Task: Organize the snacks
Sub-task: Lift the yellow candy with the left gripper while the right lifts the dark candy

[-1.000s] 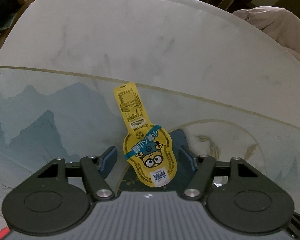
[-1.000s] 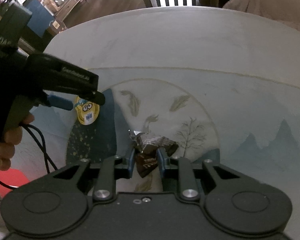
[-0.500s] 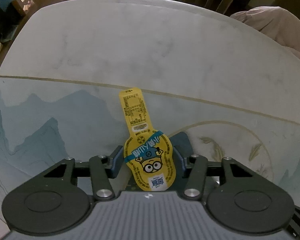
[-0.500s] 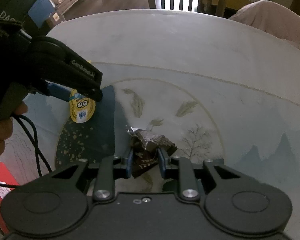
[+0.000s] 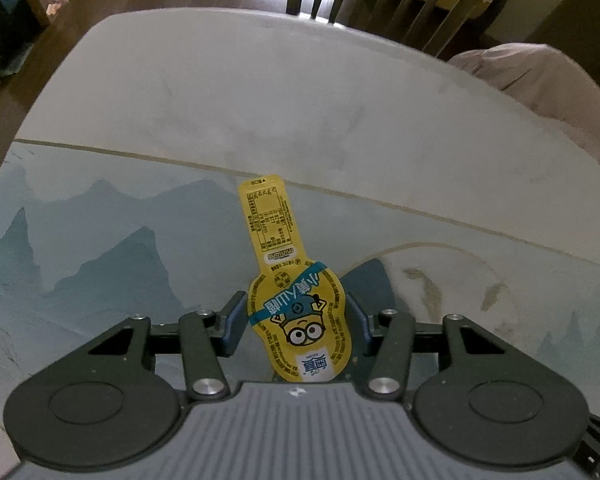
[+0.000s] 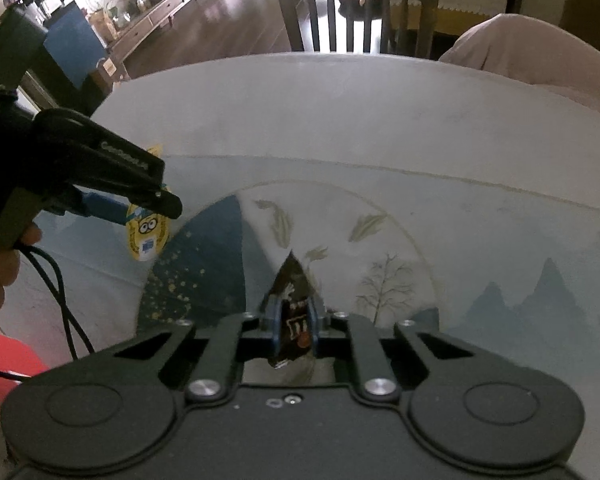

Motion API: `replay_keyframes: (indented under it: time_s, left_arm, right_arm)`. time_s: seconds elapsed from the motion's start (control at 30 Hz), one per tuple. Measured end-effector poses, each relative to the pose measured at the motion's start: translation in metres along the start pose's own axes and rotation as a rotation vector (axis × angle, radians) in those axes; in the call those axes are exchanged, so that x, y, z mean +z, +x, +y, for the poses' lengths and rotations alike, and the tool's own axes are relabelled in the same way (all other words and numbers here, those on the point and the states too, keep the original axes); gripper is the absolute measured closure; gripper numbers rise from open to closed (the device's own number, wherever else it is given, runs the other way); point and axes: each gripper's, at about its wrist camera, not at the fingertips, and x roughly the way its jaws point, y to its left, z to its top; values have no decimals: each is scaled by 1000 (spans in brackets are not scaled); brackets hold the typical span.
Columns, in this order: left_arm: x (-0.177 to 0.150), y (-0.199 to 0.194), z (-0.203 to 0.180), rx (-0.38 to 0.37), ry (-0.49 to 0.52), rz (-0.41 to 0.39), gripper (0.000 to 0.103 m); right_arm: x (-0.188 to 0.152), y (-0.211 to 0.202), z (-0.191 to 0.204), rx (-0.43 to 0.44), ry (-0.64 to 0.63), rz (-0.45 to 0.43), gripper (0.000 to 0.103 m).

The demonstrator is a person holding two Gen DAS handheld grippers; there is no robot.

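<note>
Behind the pale surface [image 6: 340,120] stands a dark wooden chair [image 6: 356,4] on glossy brown floor [image 6: 236,28]; a low sideboard [image 6: 160,12] is at left.

The yellow snack pouch [image 5: 300,320] has a glossy printed plastic lid, the brown candy wrapper [image 6: 294,320] is crinkly shiny foil. Table mat [image 5: 100,240] looks smooth and matt with printed artwork. Both grippers are matt black plastic with bright metal screws, blue rubbery-looking pads [image 5: 232,328].

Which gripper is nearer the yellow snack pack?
Left. The left gripper has the yellow pack clamped between its fingers. The right gripper is off to the side over the mat, shut on a dark wrapper.
</note>
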Motion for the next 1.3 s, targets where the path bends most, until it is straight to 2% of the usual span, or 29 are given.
replay_keyframes:
  time_s: [0.2, 0.43, 0.57, 1.0, 1.13, 1.2, 1.3]
  left_arm:
    - [-7, -29, 7, -33, 20, -30, 51]
    - [-20, -44, 20, -63, 40, -48, 51]
    - [-20, -45, 19, -67, 40, -53, 51]
    - [-20, -42, 20, -79, 49, -40, 51]
    - [-18, -41, 21, -88, 47, -29, 51]
    - [-18, -41, 21, -92, 46, -26, 51]
    - [-18, -41, 20, -97, 48, -26, 51]
  right_arm:
    - [-5, -16, 2, 9, 16, -6, 95]
    - [-22, -19, 1, 12, 32, -14, 95]
    - [-27, -22, -3, 43, 27, -76, 94]
    - [-32, 0, -4, 63, -99, -80, 93]
    - [-32, -16, -4, 96, -129, -132, 93]
    - [-35, -21, -3, 47, -162, -157, 93]
    - [-41, -25, -7, 59, -155, -161, 93]
